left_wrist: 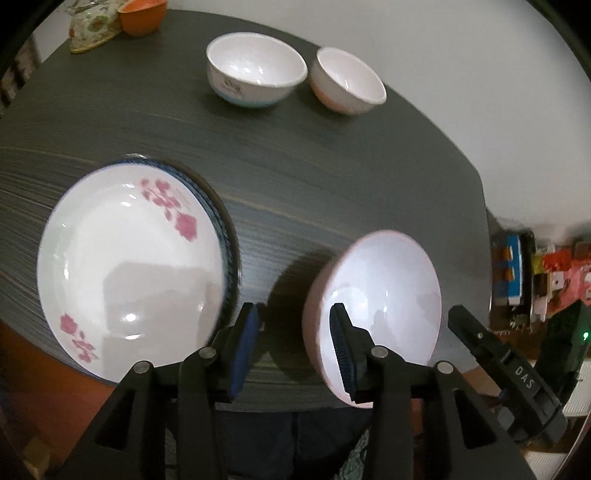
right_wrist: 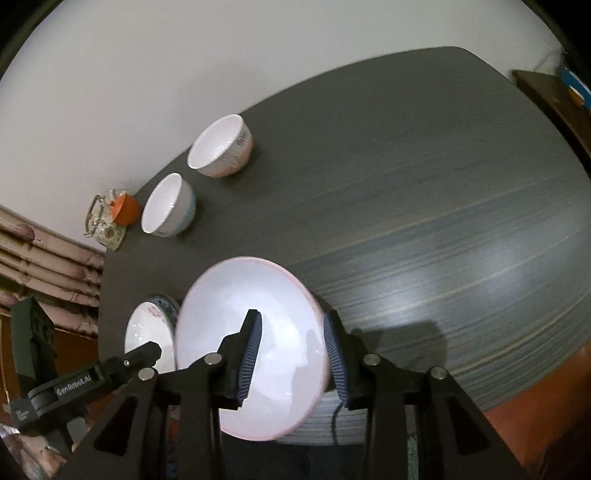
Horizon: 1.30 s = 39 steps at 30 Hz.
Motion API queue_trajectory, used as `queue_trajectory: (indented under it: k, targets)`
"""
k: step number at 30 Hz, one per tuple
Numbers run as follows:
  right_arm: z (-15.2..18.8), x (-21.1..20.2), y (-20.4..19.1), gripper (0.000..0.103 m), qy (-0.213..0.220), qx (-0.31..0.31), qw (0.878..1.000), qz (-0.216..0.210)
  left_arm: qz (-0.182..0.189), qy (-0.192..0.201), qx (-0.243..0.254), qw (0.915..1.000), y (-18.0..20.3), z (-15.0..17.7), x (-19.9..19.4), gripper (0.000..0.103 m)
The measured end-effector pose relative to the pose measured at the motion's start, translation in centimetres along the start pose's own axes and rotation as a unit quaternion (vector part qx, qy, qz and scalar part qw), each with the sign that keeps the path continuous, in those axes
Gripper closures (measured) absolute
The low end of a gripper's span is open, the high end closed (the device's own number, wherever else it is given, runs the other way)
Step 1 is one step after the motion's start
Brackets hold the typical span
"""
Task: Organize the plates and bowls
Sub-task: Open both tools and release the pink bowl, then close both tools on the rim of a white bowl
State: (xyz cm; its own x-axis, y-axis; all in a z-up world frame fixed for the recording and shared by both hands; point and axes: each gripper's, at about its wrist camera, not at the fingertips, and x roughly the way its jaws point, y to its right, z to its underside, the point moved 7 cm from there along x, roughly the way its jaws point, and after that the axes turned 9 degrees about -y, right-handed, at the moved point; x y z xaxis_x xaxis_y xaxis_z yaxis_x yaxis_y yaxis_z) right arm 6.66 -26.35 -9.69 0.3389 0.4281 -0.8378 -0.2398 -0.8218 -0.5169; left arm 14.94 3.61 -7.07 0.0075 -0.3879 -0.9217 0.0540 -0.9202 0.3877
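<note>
A shallow pink-rimmed bowl point(left_wrist: 384, 280) point(right_wrist: 251, 310) stands on the dark table point(left_wrist: 332, 166) near its front edge. My left gripper point(left_wrist: 293, 343) is open astride the bowl's left rim, one pad inside and one outside, neither pressing. My right gripper point(right_wrist: 293, 350) is open astride the right rim in the same way. To the left lies a white plate with pink flowers point(left_wrist: 129, 258) point(right_wrist: 144, 332) on top of a blue-rimmed plate point(left_wrist: 225, 236). At the back stand a white bowl with a blue base point(left_wrist: 256, 70) point(right_wrist: 168, 205) and a white bowl with a pink base point(left_wrist: 347, 83) point(right_wrist: 221, 146).
An orange cup point(left_wrist: 142, 16) point(right_wrist: 125, 208) and a floral holder point(left_wrist: 92, 29) sit at the table's far left corner. Colourful clutter point(left_wrist: 517, 273) lies beyond the right edge. A white wall runs behind the table. The table's right half point(right_wrist: 443, 184) is bare.
</note>
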Motion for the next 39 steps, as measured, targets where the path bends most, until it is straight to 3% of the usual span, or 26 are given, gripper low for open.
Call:
queue_trajectory:
  k: [3,12,22,31,39]
  targets:
    - [-0.5,0.0,-1.8,0.067,-0.008,-0.018,0.999,-0.025,0.001,0.025,-0.014,0.9996,-1.3,-1.0,-1.5,0.062]
    - [-2.9,1.4,-6.9,0.067,-0.030,-0.060,0.997,-0.044,-0.018,0.063,-0.065,0.9957,-6.2,-4.2,-4.0,0.060]
    - [-5.8,5.9,-11.8,0.067,-0.051,-0.069,0.995,-0.050,-0.043,0.070,-0.080,0.9933,-9.0,-8.8,-4.4,0.060]
    - [-10.4,9.1,-14.3,0.067,-0.040,-0.049,0.996,-0.062,-0.021,0.072,-0.082,0.9938,-10.1,-14.6,-3.8,0.060]
    - [-14.2,12.9,-15.3,0.067,-0.046,-0.033,0.998,-0.034,0.003,0.067,-0.094,0.9933,-10.3,-19.8,-1.5,0.060]
